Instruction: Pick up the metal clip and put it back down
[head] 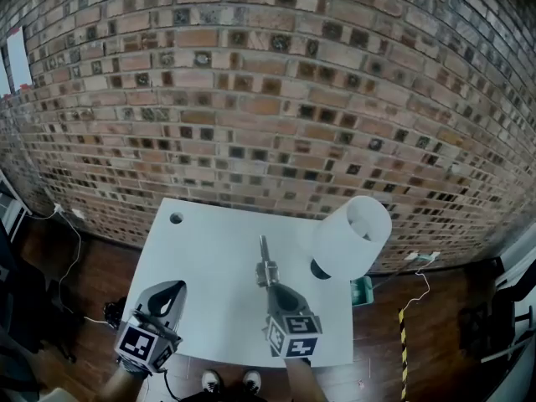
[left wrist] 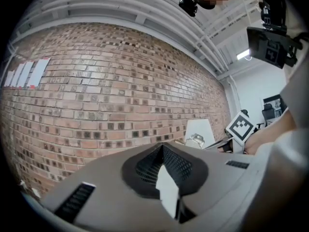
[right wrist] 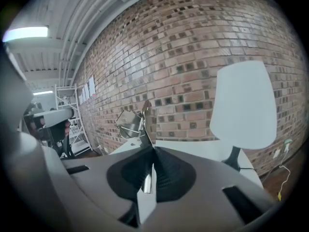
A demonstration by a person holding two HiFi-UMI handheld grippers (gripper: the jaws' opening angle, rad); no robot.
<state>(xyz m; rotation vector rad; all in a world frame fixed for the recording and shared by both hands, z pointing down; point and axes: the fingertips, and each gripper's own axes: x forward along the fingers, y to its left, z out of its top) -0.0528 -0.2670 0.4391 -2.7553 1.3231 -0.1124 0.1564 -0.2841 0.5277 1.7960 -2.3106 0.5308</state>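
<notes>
The metal clip (head: 266, 268) is a shiny spring clip with a wide flat mouth. It sticks out past the tip of my right gripper (head: 270, 285), which is shut on its handle and holds it in the air over the white table (head: 209, 258). In the right gripper view the clip (right wrist: 131, 122) stands up from the closed jaws (right wrist: 153, 149) against the brick wall. The left gripper view catches the clip (left wrist: 195, 140) off to the right. My left gripper (head: 172, 290) hovers at the table's near left corner with nothing in it, its jaws (left wrist: 162, 146) together.
A lamp with a white shade (head: 352, 237) and a dark base (head: 320, 268) stands at the table's right side, close to the clip. A cable hole (head: 176, 218) marks the far left corner. A brick wall (head: 268, 99) rises behind. A green box (head: 362, 290) lies on the floor.
</notes>
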